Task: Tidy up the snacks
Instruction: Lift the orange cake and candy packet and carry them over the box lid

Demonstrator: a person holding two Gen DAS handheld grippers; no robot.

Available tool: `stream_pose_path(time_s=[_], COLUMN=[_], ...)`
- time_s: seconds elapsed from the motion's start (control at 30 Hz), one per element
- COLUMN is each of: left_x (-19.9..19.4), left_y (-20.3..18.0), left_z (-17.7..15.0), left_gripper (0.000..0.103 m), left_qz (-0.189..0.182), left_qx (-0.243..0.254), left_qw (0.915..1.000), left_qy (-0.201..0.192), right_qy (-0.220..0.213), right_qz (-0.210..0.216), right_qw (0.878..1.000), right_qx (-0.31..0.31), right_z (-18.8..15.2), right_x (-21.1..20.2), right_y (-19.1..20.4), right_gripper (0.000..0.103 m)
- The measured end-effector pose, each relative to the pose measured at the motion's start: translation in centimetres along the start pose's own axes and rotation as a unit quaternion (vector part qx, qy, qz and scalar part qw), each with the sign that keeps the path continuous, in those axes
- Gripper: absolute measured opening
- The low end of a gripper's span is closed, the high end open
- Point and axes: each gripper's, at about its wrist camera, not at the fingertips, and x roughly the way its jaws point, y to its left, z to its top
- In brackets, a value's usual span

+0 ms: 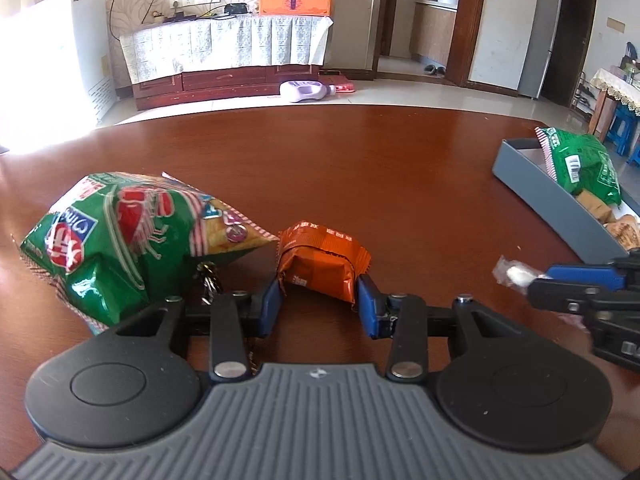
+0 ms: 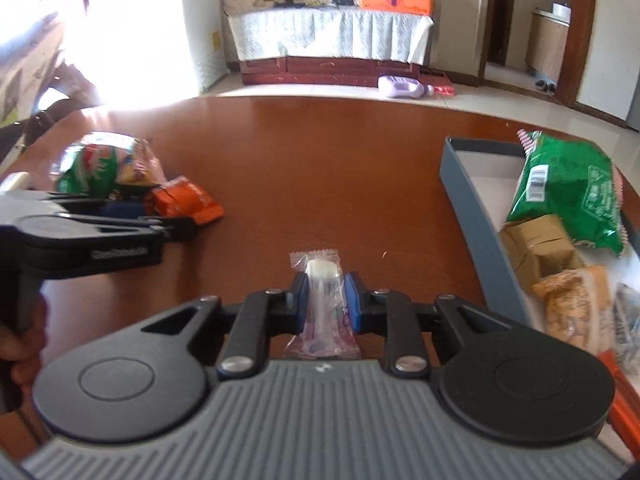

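My left gripper (image 1: 320, 300) is open, with its blue pads on either side of an orange snack packet (image 1: 320, 260) lying on the brown table (image 1: 360, 160). A big green chip bag (image 1: 120, 236) lies just left of the packet. My right gripper (image 2: 324, 296) is shut on a clear-wrapped white candy (image 2: 322, 276) and holds it over the table. The right gripper also shows at the right edge of the left wrist view (image 1: 532, 280). A grey box (image 2: 472, 200) at the right holds a green bag (image 2: 564, 196), a tan packet (image 2: 536, 244) and a peanut packet (image 2: 572, 304).
The left gripper appears in the right wrist view (image 2: 172, 220) beside the orange packet (image 2: 184, 200) and the chip bag (image 2: 108, 168). Beyond the table's far edge are a TV cabinet (image 1: 224, 76) and a bottle on the floor (image 1: 304, 90).
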Motion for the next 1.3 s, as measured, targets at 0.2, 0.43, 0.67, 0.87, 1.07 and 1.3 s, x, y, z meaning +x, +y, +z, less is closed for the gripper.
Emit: stream_pose_path(time_s=[0.2, 0.43, 0.67, 0.87, 1.07, 1.3], left_x=[-0.7, -2.9, -5.6, -6.5, -6.0, -5.3], left_y=[-1.6, -4.3, -6.2, -7.3, -8.4, -10.8], left_z=[-0.5, -0.5, -0.3, -0.5, -0.2, 0.6], left_gripper=[0.041, 0.041, 0.041, 0.041, 0.041, 0.041], left_qz=[-0.013, -0.016, 0.002, 0.004, 0.003, -0.011], left_qx=[-0.007, 0.007, 0.024, 0.030, 0.030, 0.043], left_qw=[0.9999, 0.9997, 0.9989, 0.9987, 0.9986, 0.9977], left_qy=[0.000, -0.019, -0.039, -0.041, -0.043, -0.052], right_qy=[-0.018, -0.037, -0.066, -0.084, -0.102, -0.123], right_qz=[0.013, 0.026, 0.034, 0.044, 0.047, 0.041], right_qw=[1.000, 0.999, 0.997, 0.995, 0.993, 0.990], right_qx=[-0.011, 0.011, 0.035, 0.044, 0.043, 0.050], right_z=[-1.3, -2.7, -3.4, -3.4, -3.2, -3.1], right_x=[-3.5, -5.5, -7.4, -8.3, -9.2, -10.3], right_y=[-0.2, -1.4, -3.4, -4.2, -4.1, -5.0], right_gripper=[0.024, 0.023, 0.023, 0.023, 0.023, 0.023])
